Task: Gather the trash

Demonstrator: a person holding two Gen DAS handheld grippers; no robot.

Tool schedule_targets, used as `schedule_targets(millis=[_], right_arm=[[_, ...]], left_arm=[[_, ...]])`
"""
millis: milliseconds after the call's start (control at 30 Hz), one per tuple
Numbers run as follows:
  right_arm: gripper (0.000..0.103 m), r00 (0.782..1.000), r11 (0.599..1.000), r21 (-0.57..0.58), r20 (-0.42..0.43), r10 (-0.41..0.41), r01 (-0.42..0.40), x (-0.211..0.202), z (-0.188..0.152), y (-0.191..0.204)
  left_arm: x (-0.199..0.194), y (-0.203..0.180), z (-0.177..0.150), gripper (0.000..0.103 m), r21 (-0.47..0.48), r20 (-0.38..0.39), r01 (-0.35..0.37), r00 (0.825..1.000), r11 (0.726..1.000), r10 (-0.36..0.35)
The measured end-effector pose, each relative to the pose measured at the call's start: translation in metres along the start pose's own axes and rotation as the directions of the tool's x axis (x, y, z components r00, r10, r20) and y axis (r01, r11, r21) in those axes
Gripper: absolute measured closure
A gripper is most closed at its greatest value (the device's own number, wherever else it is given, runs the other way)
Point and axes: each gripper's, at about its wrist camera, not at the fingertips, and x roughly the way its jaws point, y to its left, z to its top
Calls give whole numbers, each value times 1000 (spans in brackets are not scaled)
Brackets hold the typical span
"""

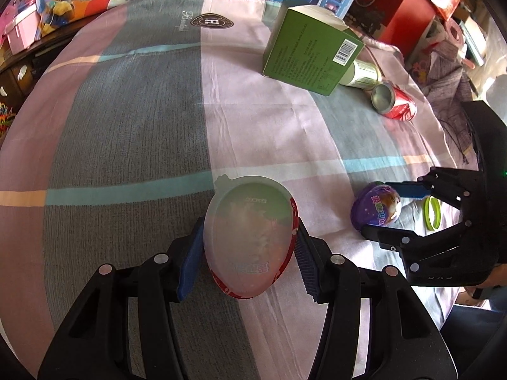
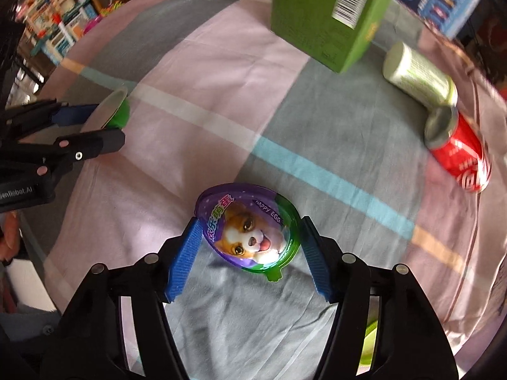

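Blue-padded left gripper [image 1: 248, 253] clamped a clear egg shell [image 1: 250, 240]. Right gripper [image 2: 248, 253] pinched a purple egg [image 2: 248, 234] labelled "HAPPY EGG".

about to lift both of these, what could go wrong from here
1. The left gripper pinches the clear egg shell by its curved sides; it may pop out.
2. The right gripper brackets the purple egg pack, contact unclear; it could stay behind.
3. The red can lies on its side and may roll.
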Motion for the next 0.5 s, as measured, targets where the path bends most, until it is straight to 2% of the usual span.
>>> schedule_targets(millis=[367,500], right_arm=[[43,998,985,171,56,9,-19,-33,-31,-53],[42,996,974,225,94,6,-27,-53,-56,-75]], left_arm=[[-3,-41,6,49,54,15,25,1000,998,-26],[-4,-69,9,49,97,22,32,999,995,-35]])
